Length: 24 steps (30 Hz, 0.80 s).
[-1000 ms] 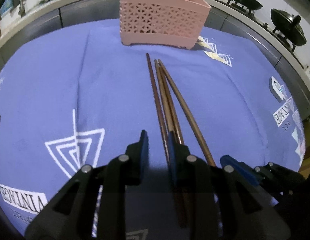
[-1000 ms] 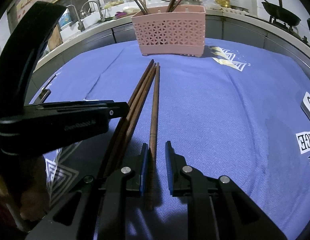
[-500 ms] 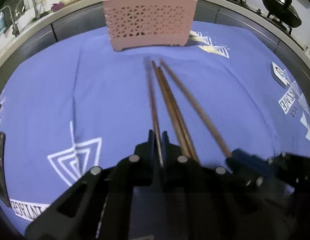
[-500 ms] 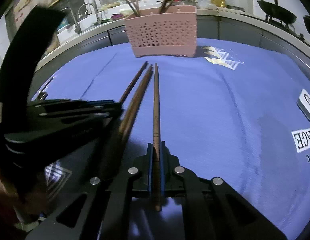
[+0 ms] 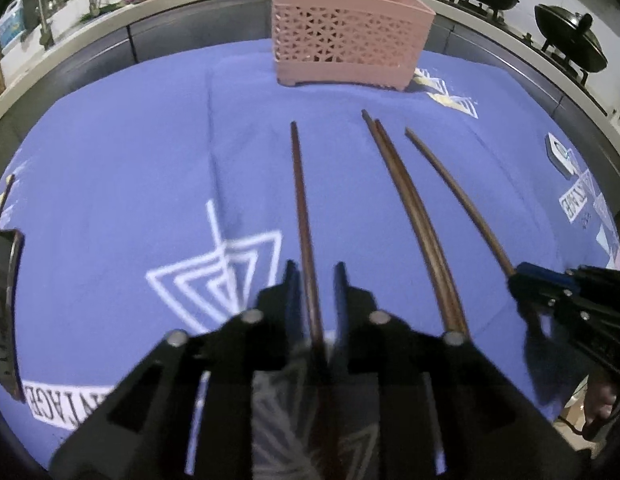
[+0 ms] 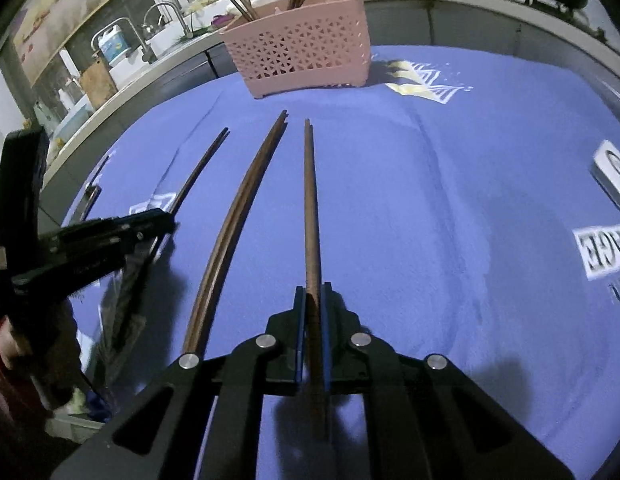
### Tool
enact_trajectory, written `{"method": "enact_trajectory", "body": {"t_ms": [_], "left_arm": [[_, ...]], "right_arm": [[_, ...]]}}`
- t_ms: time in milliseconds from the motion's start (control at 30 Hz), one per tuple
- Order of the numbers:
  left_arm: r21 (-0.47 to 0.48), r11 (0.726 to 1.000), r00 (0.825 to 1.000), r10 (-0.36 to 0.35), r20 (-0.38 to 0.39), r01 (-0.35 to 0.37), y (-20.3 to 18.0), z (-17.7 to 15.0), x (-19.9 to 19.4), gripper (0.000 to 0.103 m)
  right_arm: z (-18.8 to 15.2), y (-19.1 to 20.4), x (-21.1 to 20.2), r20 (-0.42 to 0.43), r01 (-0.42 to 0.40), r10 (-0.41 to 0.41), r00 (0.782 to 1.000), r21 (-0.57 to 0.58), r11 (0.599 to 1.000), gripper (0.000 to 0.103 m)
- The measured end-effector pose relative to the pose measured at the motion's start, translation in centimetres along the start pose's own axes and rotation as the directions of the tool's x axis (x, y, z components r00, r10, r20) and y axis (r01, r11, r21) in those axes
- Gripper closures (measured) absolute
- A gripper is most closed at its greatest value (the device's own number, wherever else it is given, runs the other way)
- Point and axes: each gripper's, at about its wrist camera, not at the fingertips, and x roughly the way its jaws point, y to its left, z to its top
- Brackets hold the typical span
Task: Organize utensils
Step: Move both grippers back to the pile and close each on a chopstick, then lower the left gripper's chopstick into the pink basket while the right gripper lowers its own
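Observation:
Several long brown chopsticks are in play above the blue cloth. My left gripper (image 5: 316, 276) has its jaws a little apart with one chopstick (image 5: 301, 208) running between them. My right gripper (image 6: 312, 294) is shut on another chopstick (image 6: 310, 200) that points toward the pink basket (image 6: 306, 54). A pair of chopsticks (image 6: 246, 208) lies on the cloth between the two grippers; it also shows in the left wrist view (image 5: 410, 216). The pink basket (image 5: 350, 32) stands at the far edge and holds more utensils.
The blue cloth (image 6: 450, 200) with white printed patterns covers the table. A small white device (image 6: 612, 172) lies at the right. A dark flat object (image 5: 6, 304) sits at the left edge. Woks (image 5: 570, 36) stand on the counter behind.
Both grippers closed on a chopstick each and moved apart; the left one's chopstick shifted left, away from the pair. The left jaws now stand slightly wider than half a second ago.

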Motion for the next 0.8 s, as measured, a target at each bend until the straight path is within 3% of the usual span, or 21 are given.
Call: {"method": "enact_trajectory", "body": {"t_ms": [100, 267, 333, 367, 467, 633, 800], "left_arm": [[0.015, 1.0, 1.0, 0.015, -0.002, -0.015, -0.5, 1.7, 1.2, 0.074], [0.054, 0.997, 0.999, 0.047, 0.002, -0.047, -1.0, 4.9, 3.0, 0.074], [0.058, 0.997, 0.999, 0.053, 0.004, -0.053, -1.0, 6.0, 3.8, 0.087], [0.053, 0.998, 0.999, 0.046, 0.0, -0.046, -0.8, 6.4, 4.0, 0.099], [-0.011, 1.0, 1.0, -0.009, -0.012, 0.009, 0.0, 7.7, 3.7, 0.099], [-0.058, 0.996, 0.986, -0.06, 0.157, 0.07, 0.9, 10.3, -1.6, 0.099], [-0.097, 0.988, 0.931, -0.08, 0.356, 0.122, 1.7, 13.5, -8.8, 0.099]], "right_arm": [[3.1, -0.4, 1.5, -0.033, -0.016, 0.016, 0.999, 0.005, 1.0, 0.095], [7.9, 0.3, 4.1, -0.042, 0.024, -0.026, 0.999, -0.056, 0.998, 0.095], [9.3, 0.9, 5.2, -0.043, 0.021, -0.025, 0.999, -0.083, 0.996, 0.095], [10.0, 1.2, 5.6, -0.046, 0.023, -0.028, 0.999, -0.096, 0.995, 0.095], [11.0, 1.1, 5.8, -0.064, -0.007, 0.002, 0.998, -0.079, 0.997, 0.098], [12.8, 1.6, 1.3, 0.063, -0.068, 0.075, 0.995, -0.11, 0.992, 0.098], [15.5, 2.4, -4.5, 0.239, -0.114, 0.146, 0.96, -0.142, 0.983, 0.098]]}}
